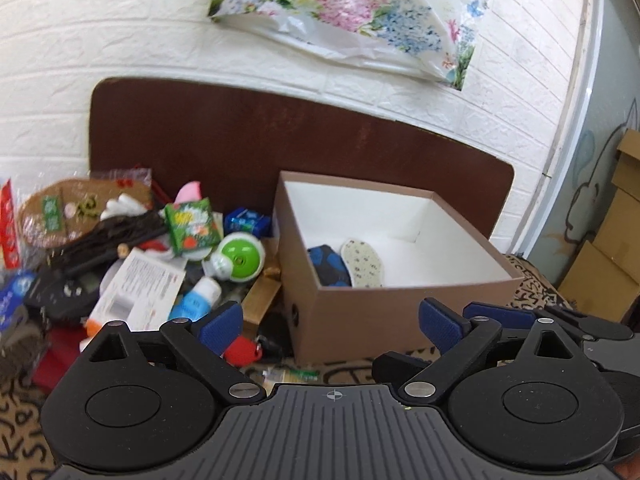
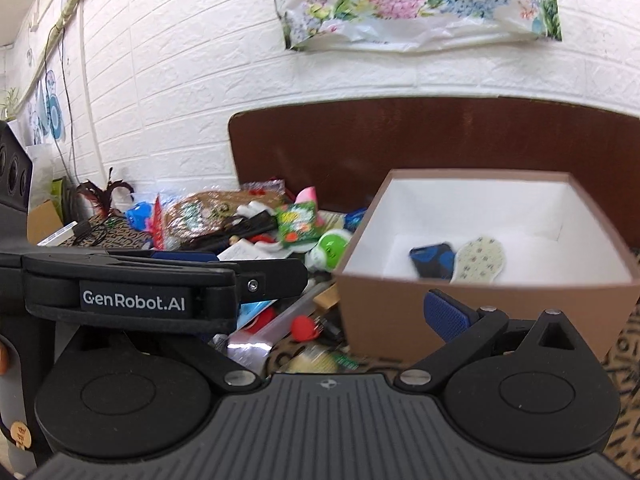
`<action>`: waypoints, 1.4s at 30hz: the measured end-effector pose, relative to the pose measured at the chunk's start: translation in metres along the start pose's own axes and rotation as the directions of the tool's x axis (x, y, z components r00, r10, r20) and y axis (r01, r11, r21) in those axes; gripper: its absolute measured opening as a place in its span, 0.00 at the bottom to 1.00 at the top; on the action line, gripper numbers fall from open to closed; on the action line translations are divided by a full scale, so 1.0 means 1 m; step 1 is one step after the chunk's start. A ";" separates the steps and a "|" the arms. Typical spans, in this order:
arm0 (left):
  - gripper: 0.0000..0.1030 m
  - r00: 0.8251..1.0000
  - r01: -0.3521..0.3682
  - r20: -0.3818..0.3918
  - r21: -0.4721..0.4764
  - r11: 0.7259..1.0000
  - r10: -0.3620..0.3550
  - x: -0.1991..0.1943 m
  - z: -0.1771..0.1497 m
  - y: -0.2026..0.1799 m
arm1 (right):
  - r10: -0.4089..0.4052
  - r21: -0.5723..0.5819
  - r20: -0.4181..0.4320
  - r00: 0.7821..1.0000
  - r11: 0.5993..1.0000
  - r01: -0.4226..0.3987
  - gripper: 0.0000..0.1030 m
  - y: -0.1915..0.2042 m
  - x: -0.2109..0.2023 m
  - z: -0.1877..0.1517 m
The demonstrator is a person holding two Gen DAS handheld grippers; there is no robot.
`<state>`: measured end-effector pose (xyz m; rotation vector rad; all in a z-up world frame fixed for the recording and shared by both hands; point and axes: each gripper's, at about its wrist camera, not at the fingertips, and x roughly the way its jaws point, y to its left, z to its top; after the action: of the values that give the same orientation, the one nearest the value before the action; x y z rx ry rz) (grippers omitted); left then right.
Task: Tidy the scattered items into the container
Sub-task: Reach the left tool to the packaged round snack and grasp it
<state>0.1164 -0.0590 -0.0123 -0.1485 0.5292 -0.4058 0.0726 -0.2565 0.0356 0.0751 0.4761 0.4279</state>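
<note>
With both the left gripper (image 1: 331, 322) and right gripper (image 2: 320, 312) spread wide and empty before the brown cardboard box (image 1: 400, 308) (holding only a blue pouch (image 1: 330, 266) and floral insole (image 1: 363, 261)), reach left into the pile for the green-and-white round gadget (image 1: 237, 259), pinching squarely since it probably rolls.

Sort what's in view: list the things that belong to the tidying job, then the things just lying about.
Job:
brown box
green-and-white round gadget
green packet
blue-capped white bottle
left claw, open

Lying about:
floral plastic bag on wall
brown headboard
cardboard cartons
</note>
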 end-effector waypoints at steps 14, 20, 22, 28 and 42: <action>0.95 0.993 0.018 -0.116 -0.042 0.999 -0.023 0.040 -0.053 0.042 | -0.063 -0.024 -0.051 0.997 0.998 0.062 0.95 0.006 0.039 -0.056; 0.86 0.977 0.024 -0.209 -0.014 1.000 -0.027 0.072 -0.059 0.048 | -0.080 -0.019 -0.089 0.993 0.997 0.078 0.90 0.003 0.063 -0.072; 0.85 0.973 0.025 -0.231 -0.017 1.000 -0.028 0.080 -0.058 0.050 | -0.077 -0.003 -0.098 0.992 0.997 0.077 0.86 0.000 0.069 -0.072; 0.79 0.960 0.048 -0.277 0.017 0.999 -0.042 0.102 -0.054 0.046 | -0.055 0.021 -0.121 0.991 0.998 0.058 0.80 -0.004 0.083 -0.072; 0.67 0.938 0.061 -0.343 0.054 0.997 -0.038 0.128 -0.056 0.050 | 0.027 0.112 -0.169 0.985 0.994 -0.008 0.57 -0.016 0.114 -0.075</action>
<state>0.2049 -0.0681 -0.1306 -0.0280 0.8563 -0.5013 0.1360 -0.2252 -0.0822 0.1511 0.6677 0.4263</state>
